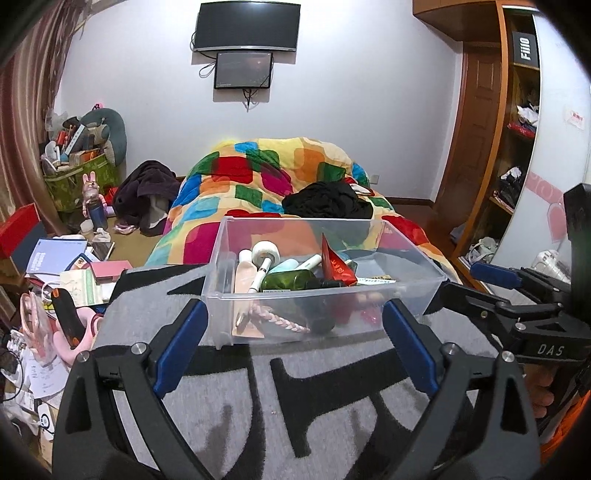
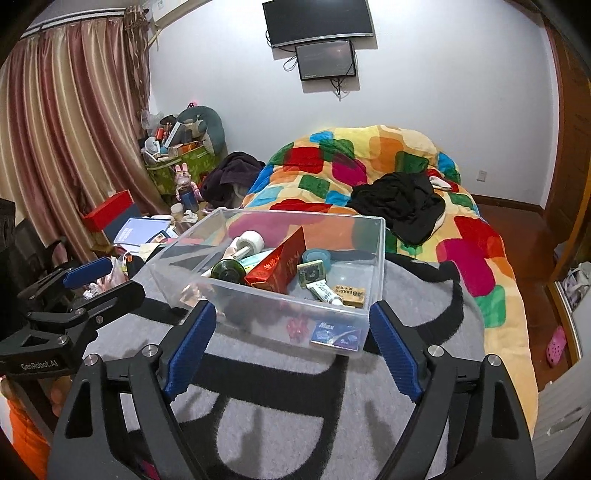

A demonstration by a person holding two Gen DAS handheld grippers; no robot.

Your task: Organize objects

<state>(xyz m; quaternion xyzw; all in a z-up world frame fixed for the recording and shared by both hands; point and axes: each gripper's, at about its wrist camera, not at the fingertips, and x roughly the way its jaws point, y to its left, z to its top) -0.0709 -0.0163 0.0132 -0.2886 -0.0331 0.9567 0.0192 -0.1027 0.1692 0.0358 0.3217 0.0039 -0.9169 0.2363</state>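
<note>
Item: bin (image 1: 325,295), filled, on the grey blanket (image 1: 332,406) just ahead of your left gripper (image 1: 295,347) and right gripper (image 2: 291,347). Both released, empty. Step: set down; next, pick remaining clutter.

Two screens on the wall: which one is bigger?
The upper black curved screen; it is wider and taller than the small black flat screen mounted right beneath it.
</note>
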